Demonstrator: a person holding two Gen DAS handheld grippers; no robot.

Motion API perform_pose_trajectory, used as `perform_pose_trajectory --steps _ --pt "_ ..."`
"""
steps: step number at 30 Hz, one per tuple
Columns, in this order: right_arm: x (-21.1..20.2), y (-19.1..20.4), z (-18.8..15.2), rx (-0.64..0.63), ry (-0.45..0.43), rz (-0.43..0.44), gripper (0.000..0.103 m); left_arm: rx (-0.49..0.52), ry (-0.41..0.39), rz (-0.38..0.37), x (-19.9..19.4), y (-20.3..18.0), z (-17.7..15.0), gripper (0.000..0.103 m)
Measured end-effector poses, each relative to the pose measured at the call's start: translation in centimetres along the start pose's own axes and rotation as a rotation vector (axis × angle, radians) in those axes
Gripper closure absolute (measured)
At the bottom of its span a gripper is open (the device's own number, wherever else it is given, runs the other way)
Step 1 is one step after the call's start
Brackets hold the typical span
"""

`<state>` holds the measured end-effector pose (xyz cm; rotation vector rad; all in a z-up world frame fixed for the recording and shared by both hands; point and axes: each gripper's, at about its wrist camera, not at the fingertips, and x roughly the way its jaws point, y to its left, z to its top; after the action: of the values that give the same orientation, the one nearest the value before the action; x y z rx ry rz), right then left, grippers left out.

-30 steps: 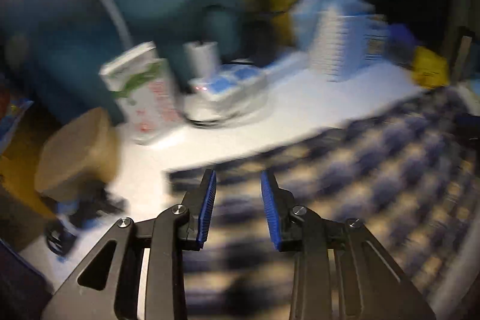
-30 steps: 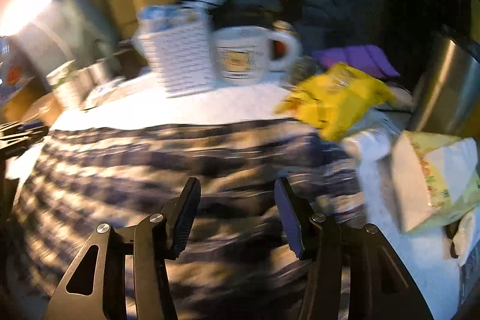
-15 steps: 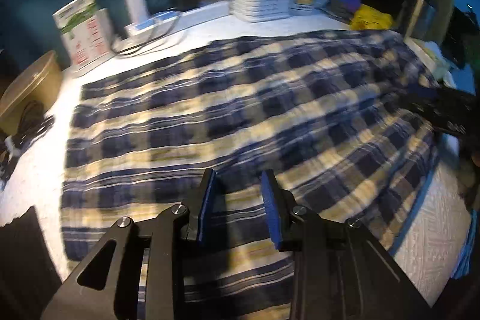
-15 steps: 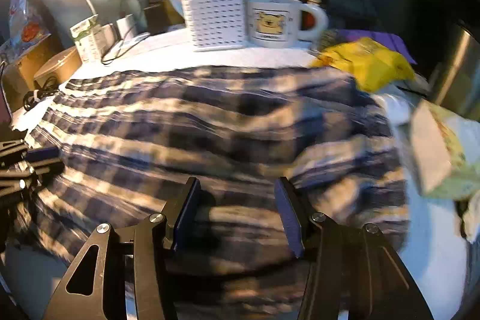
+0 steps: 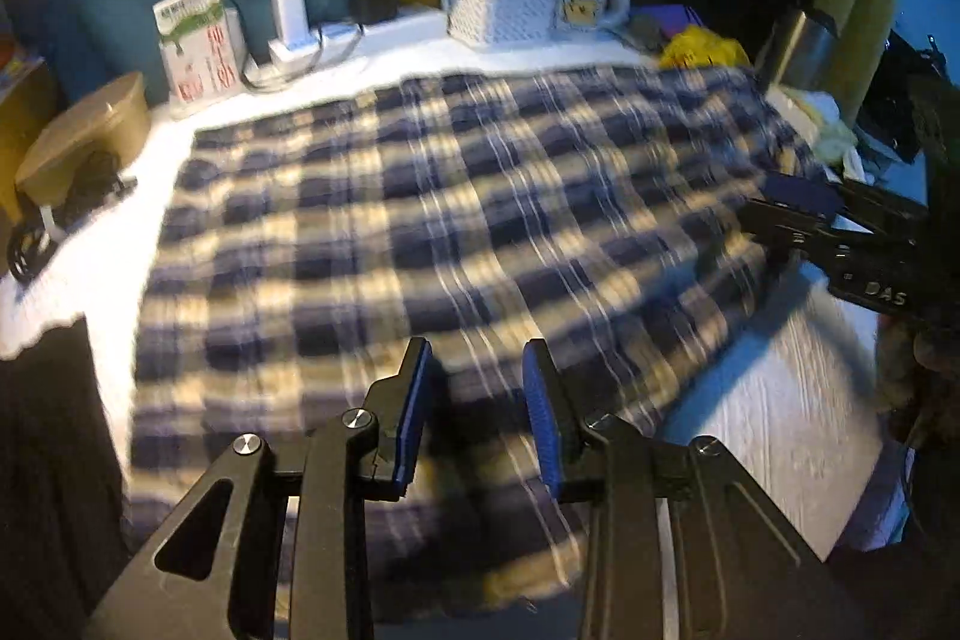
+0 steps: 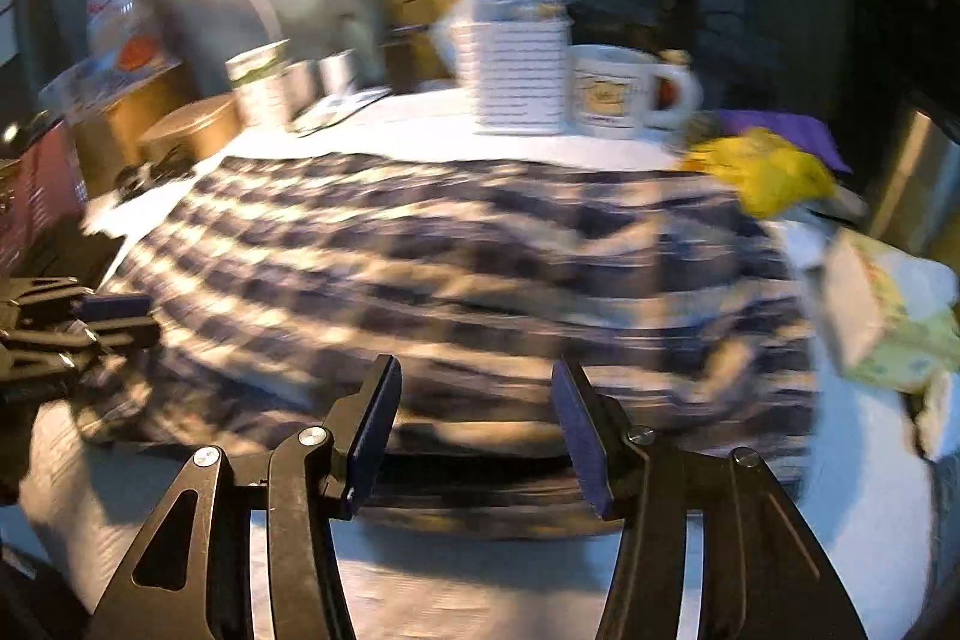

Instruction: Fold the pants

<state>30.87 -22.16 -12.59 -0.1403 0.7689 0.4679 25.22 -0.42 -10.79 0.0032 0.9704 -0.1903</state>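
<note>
The plaid pants (image 5: 450, 220), navy and cream, lie spread flat across a white table (image 5: 780, 400). My left gripper (image 5: 477, 376) hovers over their near edge, blue pads apart and nothing pinched between them. In the same view my right gripper (image 5: 792, 214) reaches in over the pants' right edge. The blurred right wrist view has the pants (image 6: 480, 268) ahead. There my right gripper (image 6: 477, 388) stands open at their near hem, with bare table under its fingers. My left gripper (image 6: 114, 316) shows at the cloth's left edge.
Behind the pants stand a white woven basket (image 5: 504, 4), a mug (image 5: 591, 7), a yellow bag (image 5: 702, 46), a charger with cables (image 5: 294, 22) and a printed box (image 5: 198, 40). A tan round container (image 5: 84, 130) is at far left, a steel canister (image 5: 798, 46) at far right.
The left view swung from the table's left end to over the pants, then drew back to their near edge. The right gripper also drew back; bare table now shows under its fingers.
</note>
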Motion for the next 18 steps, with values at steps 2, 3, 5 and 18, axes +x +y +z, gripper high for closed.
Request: perform_pose_trajectory --steps 2,3,5,18 --pt "1.0 1.2 -0.5 -0.023 0.036 0.004 0.048 -0.008 0.014 -0.002 -0.1 -0.2 -0.6 0.072" --pt "1.6 1.4 -0.9 -0.023 0.059 0.000 0.048 -0.010 0.019 0.000 0.0 -0.2 -1.1 0.072" --pt "2.5 1.2 -1.7 -0.005 0.096 -0.013 0.049 -0.005 0.007 0.011 -0.1 -0.2 -1.9 0.072" --pt "-0.3 -1.1 -4.6 0.002 0.085 -0.085 0.049 0.000 0.003 0.086 -1.5 0.2 -4.2 0.067"
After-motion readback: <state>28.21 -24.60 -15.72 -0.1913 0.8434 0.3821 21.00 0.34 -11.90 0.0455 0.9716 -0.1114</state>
